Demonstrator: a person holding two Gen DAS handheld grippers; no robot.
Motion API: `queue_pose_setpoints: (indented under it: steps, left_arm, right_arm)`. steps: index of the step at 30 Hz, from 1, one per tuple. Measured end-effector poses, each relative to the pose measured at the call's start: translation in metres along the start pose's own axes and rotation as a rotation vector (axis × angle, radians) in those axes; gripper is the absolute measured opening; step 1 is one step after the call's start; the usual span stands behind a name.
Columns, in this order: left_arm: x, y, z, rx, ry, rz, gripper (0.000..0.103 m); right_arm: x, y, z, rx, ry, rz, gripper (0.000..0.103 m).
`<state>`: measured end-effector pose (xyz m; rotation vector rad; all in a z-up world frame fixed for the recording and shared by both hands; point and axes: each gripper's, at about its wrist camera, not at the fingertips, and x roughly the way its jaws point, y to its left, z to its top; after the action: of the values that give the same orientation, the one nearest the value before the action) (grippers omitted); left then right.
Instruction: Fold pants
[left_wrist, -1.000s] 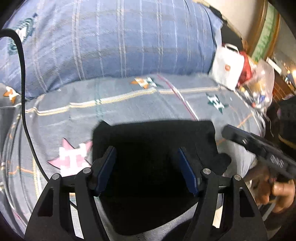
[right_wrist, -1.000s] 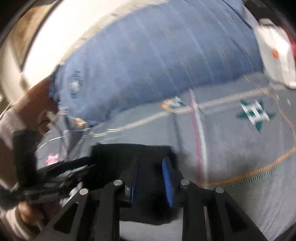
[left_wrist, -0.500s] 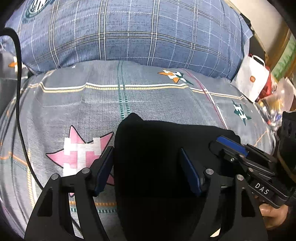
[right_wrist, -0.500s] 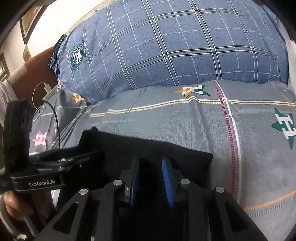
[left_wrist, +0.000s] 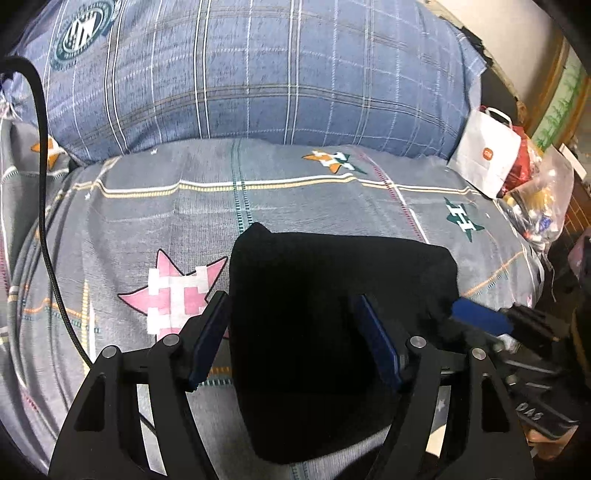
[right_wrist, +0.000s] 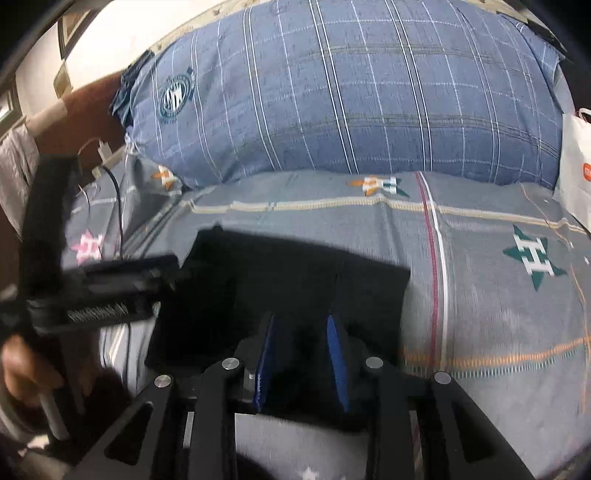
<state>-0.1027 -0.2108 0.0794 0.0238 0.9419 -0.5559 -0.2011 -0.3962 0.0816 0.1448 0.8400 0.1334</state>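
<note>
Black pants (left_wrist: 317, 332), folded into a compact dark rectangle, lay on a grey bedsheet (left_wrist: 155, 206) printed with stars and thin coloured lines. The pants sat near the front edge of the bed, well apart from a large blue plaid pillow (left_wrist: 240, 81) that filled the far side.

In the left wrist view, the left gripper (left_wrist: 295, 339) hung over the near left part of the pants with its blue-padded fingers spread wide. One finger stood over the sheet at the fabric's left edge, just beside a pink star (left_wrist: 173, 291); the other stood over the black cloth. Nothing was clasped between them.

In the right wrist view, the right gripper (right_wrist: 301, 363) was low over the near right part of the pants (right_wrist: 280, 280). Its jaws stood narrowly apart and were opening, with a fold of black cloth between the blue pads. Whether the pads pressed on the cloth could not be told.

A black cable (left_wrist: 40, 155) trailed down the left side of the bed. At the far right stood a white paper bag (left_wrist: 487, 158) beside a clear plastic bag (left_wrist: 539, 199) of small items. A hand (right_wrist: 26, 373) at the left edge gripped the left gripper's handle.
</note>
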Motion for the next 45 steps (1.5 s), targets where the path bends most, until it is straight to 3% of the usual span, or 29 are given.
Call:
queue_pose_setpoints:
  steps: [4, 14, 32, 37, 39, 42, 45]
  left_arm:
    - [0.000, -0.001, -0.011, -0.001, 0.026, -0.003, 0.072]
    - [0.024, 0.002, -0.032, -0.031, 0.097, 0.000, 0.072]
    - [-0.014, -0.012, -0.023, 0.040, -0.005, 0.060, 0.072]
    - [-0.016, 0.001, -0.019, -0.008, 0.012, -0.018, 0.072]
    - [-0.012, 0.012, -0.018, -0.053, 0.040, -0.060, 0.072]
    - [-0.006, 0.025, -0.019, -0.088, 0.070, -0.055, 0.072]
    - [0.004, 0.033, -0.021, -0.116, 0.106, -0.080, 0.074]
  right_arm:
    - [0.000, 0.000, -0.016, -0.004, 0.024, -0.024, 0.028]
    - [0.007, -0.014, -0.044, 0.085, -0.038, 0.014, 0.030]
    - [-0.012, 0.006, -0.013, 0.054, -0.065, -0.003, 0.038]
    - [-0.012, -0.019, -0.017, 0.171, -0.079, -0.012, 0.053]
    - [-0.006, -0.035, -0.022, 0.231, -0.060, -0.008, 0.054]
    - [0.005, -0.050, -0.026, 0.260, -0.024, -0.014, 0.054]
    - [0.016, -0.057, -0.027, 0.271, -0.005, 0.038, 0.055]
